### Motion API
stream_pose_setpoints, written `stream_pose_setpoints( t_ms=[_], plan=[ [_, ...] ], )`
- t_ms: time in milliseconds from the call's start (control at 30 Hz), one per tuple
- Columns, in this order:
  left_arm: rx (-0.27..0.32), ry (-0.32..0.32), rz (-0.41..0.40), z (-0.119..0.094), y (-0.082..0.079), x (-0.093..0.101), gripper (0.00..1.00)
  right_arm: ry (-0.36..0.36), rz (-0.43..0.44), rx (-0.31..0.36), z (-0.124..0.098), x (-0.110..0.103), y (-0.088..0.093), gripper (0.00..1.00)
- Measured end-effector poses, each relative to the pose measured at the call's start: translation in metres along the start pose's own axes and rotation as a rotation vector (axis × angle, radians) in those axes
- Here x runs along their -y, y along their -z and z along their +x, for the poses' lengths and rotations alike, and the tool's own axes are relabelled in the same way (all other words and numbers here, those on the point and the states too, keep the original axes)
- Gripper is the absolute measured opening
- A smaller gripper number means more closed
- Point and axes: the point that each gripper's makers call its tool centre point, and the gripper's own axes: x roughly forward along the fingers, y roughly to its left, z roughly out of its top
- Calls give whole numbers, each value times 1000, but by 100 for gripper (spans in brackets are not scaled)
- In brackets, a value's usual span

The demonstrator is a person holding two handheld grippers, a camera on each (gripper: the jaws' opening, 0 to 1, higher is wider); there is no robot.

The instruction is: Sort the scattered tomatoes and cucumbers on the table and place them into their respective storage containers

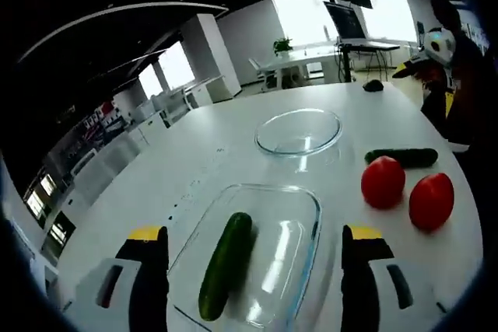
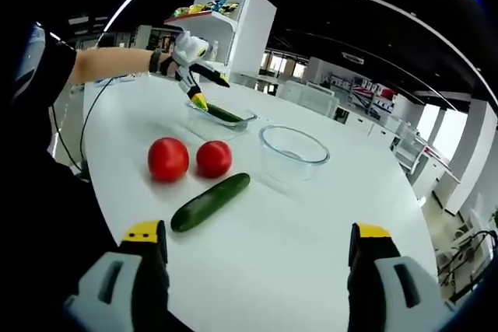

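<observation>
Spread and empty, the left claw [image 1: 253, 270] straddles the rectangular dish [image 1: 257, 258] holding one cucumber [image 1: 226, 263]; the right claw [image 2: 257, 262], also spread, should approach the loose cucumber [image 2: 210, 201] lengthwise-crossing, gripping mid-body.

White worktop [image 2: 327, 231] carrying two red tomatoes [image 2: 168, 159] [image 2: 213, 158] and a dark green cucumber [image 2: 210, 201]. A second dark green cucumber [image 1: 226, 264] lies in the clear, colourless rectangular glass dish [image 1: 307, 215]; the round glass bowl [image 1: 299, 131] is likewise clear. Left gripper [image 1: 253, 274] and right gripper [image 2: 258, 258]: black jaws with yellow tips on light grey bodies. White pillar [image 2: 241, 13] behind; shelf items in yellow and green.
</observation>
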Motion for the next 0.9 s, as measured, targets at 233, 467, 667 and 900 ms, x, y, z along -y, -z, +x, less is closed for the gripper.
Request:
stream_pose_setpoints(
  t_ms=[233,467,667,900],
  plan=[
    [86,-45,-29,-44,0,21,95,-5,-5,3,-3,-2,2,94],
    [65,-33,-41,-95,17,84,95,5,-17,6,-9,3,0,94],
    [84,-58,-69,-133,42,148,95,29,-16,14,-13,9,-3,94],
    [146,-142,-126,-169,49,177,95,21,-32,22,-17,3,-5,94]
  ],
)
